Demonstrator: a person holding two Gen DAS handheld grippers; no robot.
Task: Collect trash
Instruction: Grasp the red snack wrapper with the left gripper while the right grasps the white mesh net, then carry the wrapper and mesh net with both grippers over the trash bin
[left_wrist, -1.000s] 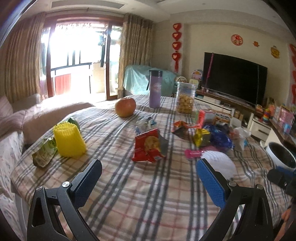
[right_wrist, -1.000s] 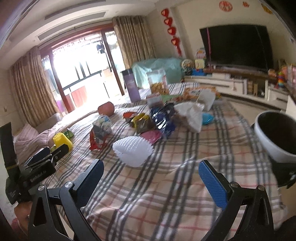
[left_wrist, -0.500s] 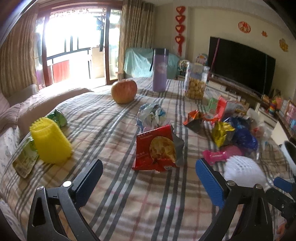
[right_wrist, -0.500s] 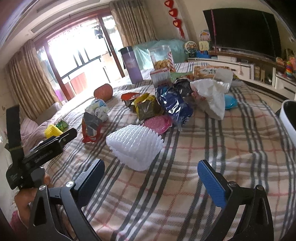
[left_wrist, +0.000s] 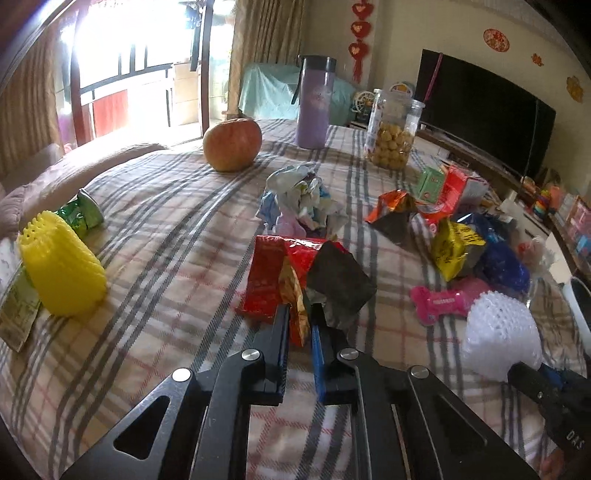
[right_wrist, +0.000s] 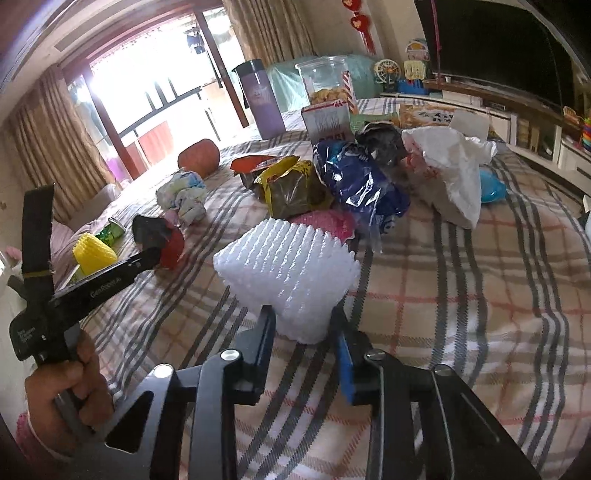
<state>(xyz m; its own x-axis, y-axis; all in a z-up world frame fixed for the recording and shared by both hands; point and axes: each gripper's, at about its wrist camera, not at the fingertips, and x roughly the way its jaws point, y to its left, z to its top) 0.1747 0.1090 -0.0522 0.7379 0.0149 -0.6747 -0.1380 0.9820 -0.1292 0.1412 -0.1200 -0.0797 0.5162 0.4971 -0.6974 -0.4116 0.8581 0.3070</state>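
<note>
Both grippers have closed since the earlier frame.
Left gripper (left_wrist: 300, 320) pinches the red snack bag (left_wrist: 284, 280), right gripper (right_wrist: 301, 325) the white foam net (right_wrist: 288, 273); next, probably lift both.

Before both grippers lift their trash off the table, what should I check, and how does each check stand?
1. Left gripper shut on the red chip bag: ok.
2. Right gripper shut on the white foam net: ok.
3. Chip bag clear of the crumpled wrapper: ok.
4. Foam net clear of the pink wrapper behind it: cannot tell.
5. White bin within reach: cannot tell, only its rim shows.
</note>
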